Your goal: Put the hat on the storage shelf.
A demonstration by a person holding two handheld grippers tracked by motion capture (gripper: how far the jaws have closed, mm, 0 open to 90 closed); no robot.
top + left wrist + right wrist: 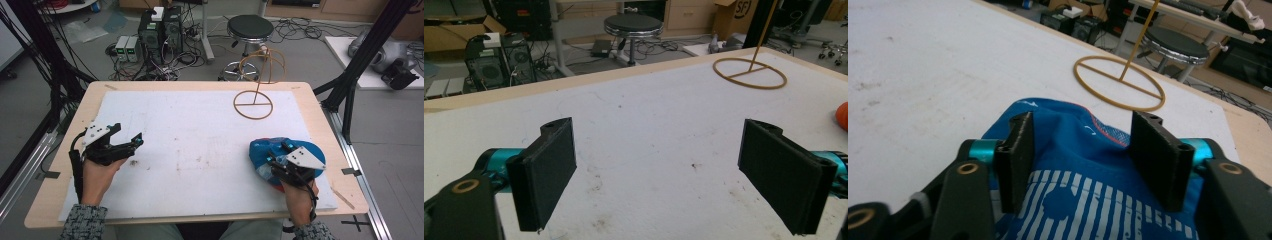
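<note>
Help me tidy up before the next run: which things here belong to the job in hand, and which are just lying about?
In the job:
- blue bag, under the right gripper, whose open jaws straddle a fold
- left gripper, open, hovering over the white mat

Possibly next, untouched:
- wooden ring stand

Lying about:
- black stool
- computer towers on the floor

The left tool [127, 135] sits at the lower left of the high view, its jaws spread wide, held by the left hand [100, 172]. The right tool [275, 152] sits at lower right, jaws parted, gripped by the right hand [299, 196].
</note>
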